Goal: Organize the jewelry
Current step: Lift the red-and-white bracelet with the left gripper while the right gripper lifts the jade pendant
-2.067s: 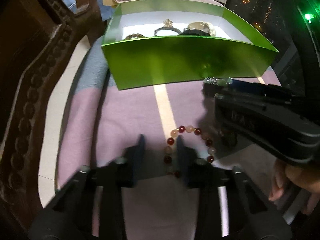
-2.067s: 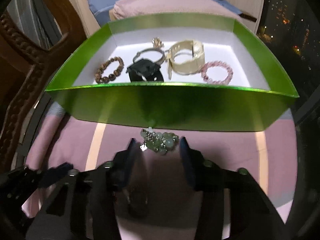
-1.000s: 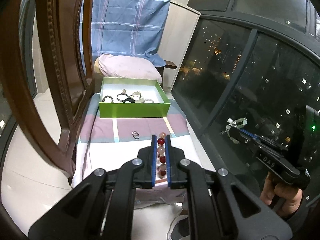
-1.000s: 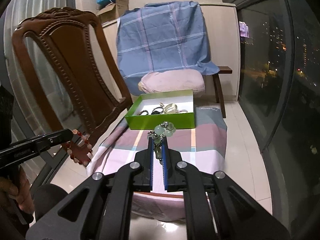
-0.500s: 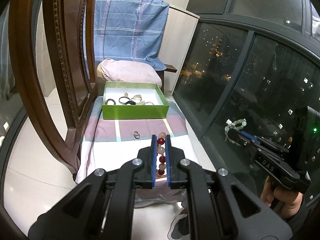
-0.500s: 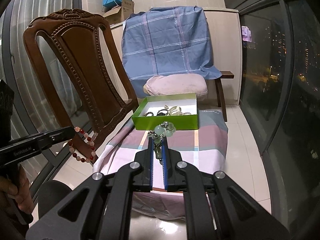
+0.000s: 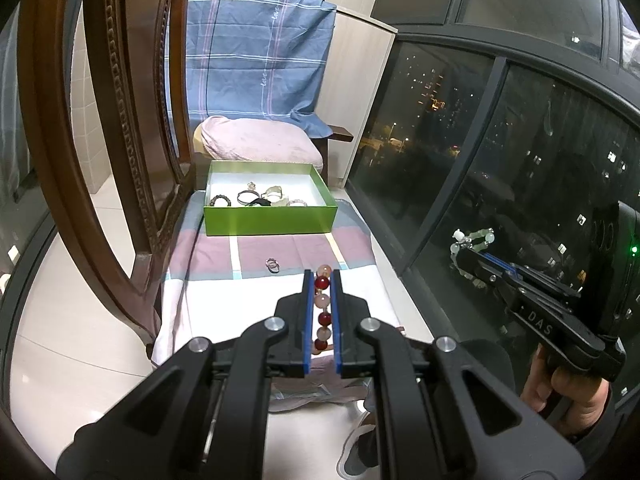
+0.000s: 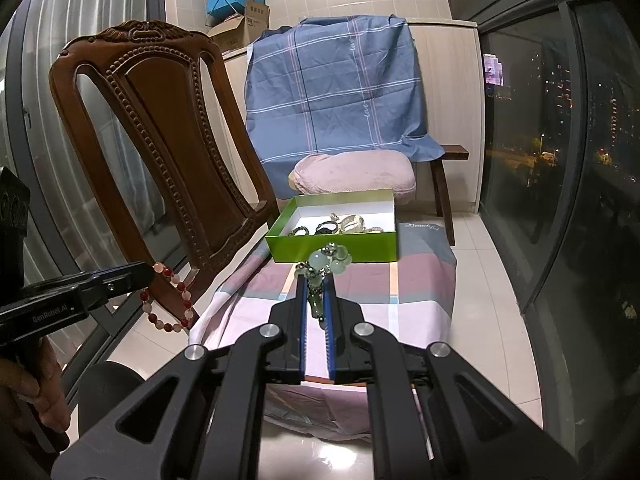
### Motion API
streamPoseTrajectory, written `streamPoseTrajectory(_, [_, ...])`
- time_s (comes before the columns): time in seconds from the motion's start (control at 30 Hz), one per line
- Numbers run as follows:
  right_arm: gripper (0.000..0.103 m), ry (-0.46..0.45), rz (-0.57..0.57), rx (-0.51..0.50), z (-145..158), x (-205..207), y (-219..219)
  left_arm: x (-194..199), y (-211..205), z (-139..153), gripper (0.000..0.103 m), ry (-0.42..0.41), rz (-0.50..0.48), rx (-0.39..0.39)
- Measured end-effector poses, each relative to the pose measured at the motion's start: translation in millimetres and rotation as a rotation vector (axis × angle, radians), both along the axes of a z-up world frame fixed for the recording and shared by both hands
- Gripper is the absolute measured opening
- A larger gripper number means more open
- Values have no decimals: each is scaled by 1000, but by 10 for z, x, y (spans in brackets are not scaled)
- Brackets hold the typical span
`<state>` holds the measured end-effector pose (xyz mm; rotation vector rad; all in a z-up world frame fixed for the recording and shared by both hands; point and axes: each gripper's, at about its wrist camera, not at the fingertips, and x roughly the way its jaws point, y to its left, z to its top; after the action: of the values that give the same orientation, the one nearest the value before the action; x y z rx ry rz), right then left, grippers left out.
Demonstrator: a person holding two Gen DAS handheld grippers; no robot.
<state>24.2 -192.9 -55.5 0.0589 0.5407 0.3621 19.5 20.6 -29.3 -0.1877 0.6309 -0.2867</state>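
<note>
Left wrist view. The left gripper [image 7: 321, 280] was closed on a red and pink bead bracelet [image 7: 322, 309], whose beads ran in a line between the 2 blue-lined fingers [image 7: 306, 316]. It was held in the air short of the near edge of the striped cloth [image 7: 280, 300]. A green box [image 7: 270, 221] stood at the far edge of the cloth and held several bracelets and rings [image 7: 258, 198]. 1 small ring [image 7: 272, 265] lay alone on the cloth, between the box and the gripper. A carved wooden chair [image 7: 104, 140] stood along the cloth's left edge. At the right, the right gripper [image 7: 460, 258] was raised before the dark window, clamped on a pale green bead bracelet [image 7: 472, 240].

Right wrist view. The right gripper [image 8: 315, 284] was closed on the pale green bead bracelet [image 8: 326, 262], most of its beads bunched above the fingertips. The green box [image 8: 334, 242] lay beyond it at the far edge of the striped cloth [image 8: 420, 280]. At the left, the left gripper [image 8: 148, 270] held the red and pink bead bracelet [image 8: 168, 300], which hung as a loop in front of the wooden chair [image 8: 160, 140], off the cloth's left edge.
</note>
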Motion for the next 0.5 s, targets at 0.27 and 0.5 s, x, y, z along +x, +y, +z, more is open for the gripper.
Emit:
streamPoseTrajectory(0.27, [8, 12, 2, 2, -15, 41, 1, 28, -9, -47, 8, 11, -5, 3])
streamPoseTrajectory(0.5, [8, 39, 14, -6, -93, 277, 52, 277, 1, -115, 8, 40, -8, 3])
